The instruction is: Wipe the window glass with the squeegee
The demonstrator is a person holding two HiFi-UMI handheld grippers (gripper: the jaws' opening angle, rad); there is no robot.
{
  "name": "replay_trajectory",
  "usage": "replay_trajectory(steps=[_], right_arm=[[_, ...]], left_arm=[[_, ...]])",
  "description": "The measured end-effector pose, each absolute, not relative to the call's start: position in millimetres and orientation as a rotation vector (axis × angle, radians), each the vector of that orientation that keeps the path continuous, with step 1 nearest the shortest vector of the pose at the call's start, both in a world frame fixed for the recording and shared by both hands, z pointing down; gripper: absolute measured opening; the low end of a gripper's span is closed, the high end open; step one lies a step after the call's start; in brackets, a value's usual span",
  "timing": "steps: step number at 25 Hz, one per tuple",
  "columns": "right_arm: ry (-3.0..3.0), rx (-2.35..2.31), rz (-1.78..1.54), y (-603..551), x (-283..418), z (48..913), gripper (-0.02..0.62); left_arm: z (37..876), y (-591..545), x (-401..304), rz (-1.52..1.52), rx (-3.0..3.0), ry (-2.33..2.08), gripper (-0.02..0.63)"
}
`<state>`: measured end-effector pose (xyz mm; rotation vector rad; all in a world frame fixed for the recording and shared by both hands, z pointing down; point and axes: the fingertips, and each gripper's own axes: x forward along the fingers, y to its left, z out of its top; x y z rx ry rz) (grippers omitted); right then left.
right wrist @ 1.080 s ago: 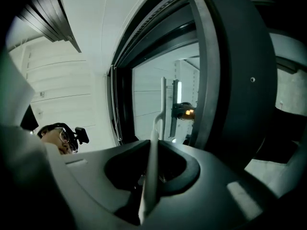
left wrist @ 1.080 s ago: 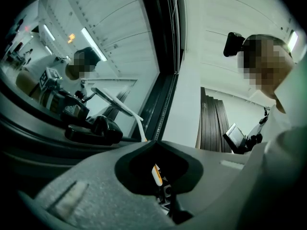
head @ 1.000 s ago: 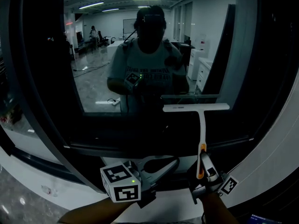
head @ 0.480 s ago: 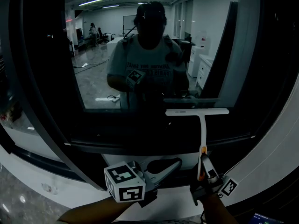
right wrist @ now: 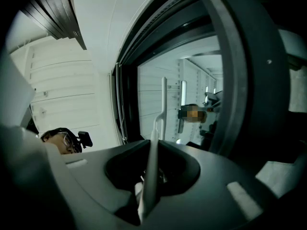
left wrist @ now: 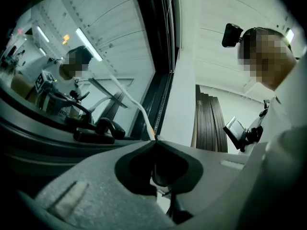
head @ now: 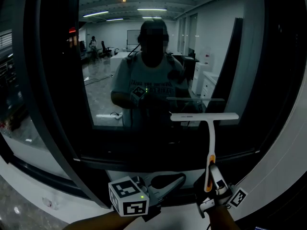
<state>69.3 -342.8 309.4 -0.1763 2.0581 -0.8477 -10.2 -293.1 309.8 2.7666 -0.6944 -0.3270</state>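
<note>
The squeegee (head: 209, 143) stands upright against the window glass (head: 144, 75), its white blade (head: 204, 117) lying level across the lower right of the pane. My right gripper (head: 211, 175) is shut on its orange-tipped handle from below. In the right gripper view the handle (right wrist: 152, 176) runs up between the jaws of the right gripper (right wrist: 153, 142) to the blade (right wrist: 163, 99). My left gripper (head: 180, 178) hangs low beside it, shut and holding nothing. The left gripper (left wrist: 154, 141) looks along the frame, with the squeegee's handle (left wrist: 135, 102) just ahead.
A dark window frame (head: 57, 104) runs down the left, and a dark sill (head: 144, 150) lies under the glass. White wall panelling (head: 283, 157) curves away at the right. The glass reflects a person and a lit office.
The blade has slid a little lower and rightward on the glass, and the right gripper moved with it. The left gripper has barely shifted.
</note>
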Motion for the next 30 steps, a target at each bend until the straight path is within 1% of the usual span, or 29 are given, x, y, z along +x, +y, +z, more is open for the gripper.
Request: replay_trajectory(steps=[8, 17, 23, 30], right_arm=[[2.111, 0.016, -0.63, -318.7, 10.6, 179.0, 0.061], [2.121, 0.106, -0.422, -322.8, -63.5, 60.4, 0.061], [2.114, 0.097, -0.393, -342.4, -94.8, 6.7, 0.061], [2.109, 0.143, -0.412, -368.1, -113.7, -31.5, 0.061]], left_arm=[[253.1, -282.5, -67.9, -0.394, 2.889, -0.805, 0.0], [190.9, -263.4, -135.3, -0.446, 2.963, -0.942, 0.0], [154.0, -264.5, -156.5, -0.487, 2.958, -1.055, 0.0], [125.9, -273.8, -169.4, -0.511, 2.951, -1.209, 0.0]])
